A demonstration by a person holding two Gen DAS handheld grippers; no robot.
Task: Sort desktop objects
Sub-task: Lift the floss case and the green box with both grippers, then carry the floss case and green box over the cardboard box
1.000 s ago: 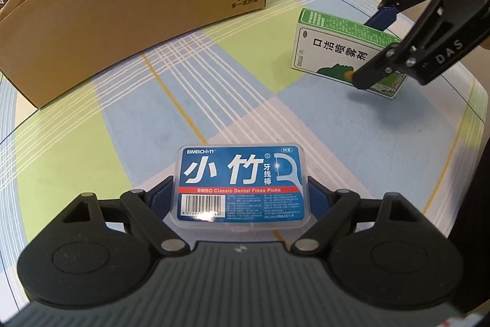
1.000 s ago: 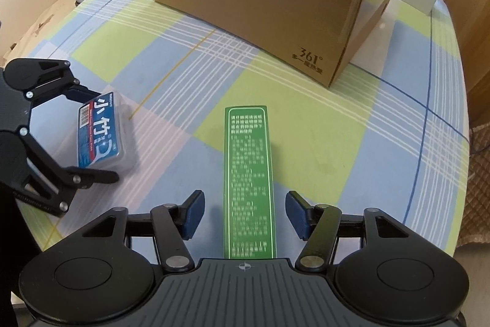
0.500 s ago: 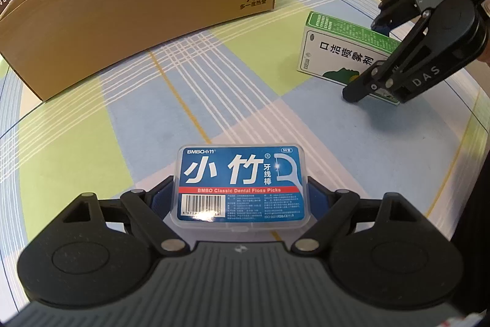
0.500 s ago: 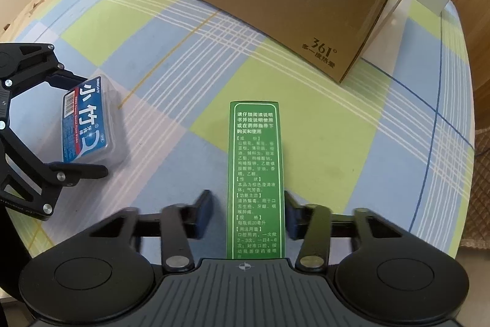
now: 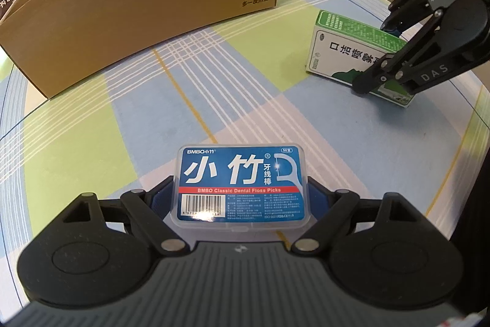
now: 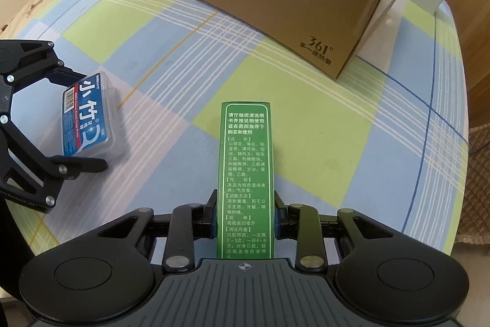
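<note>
Right wrist view: right gripper (image 6: 244, 215) pinches the green box (image 6: 246, 173) near its end, which may pivot; left gripper (image 5: 240, 198) clasps the floss case (image 5: 240, 184) mid-table.

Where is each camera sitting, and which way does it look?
Left wrist: rides the left gripper, looking along its fingers over the floss box toward the cardboard box; right gripper shows.
Right wrist: rides the right gripper, looking over the green carton; left gripper shows.
Shared: both items, cardboard box, checked tablecloth.
</note>
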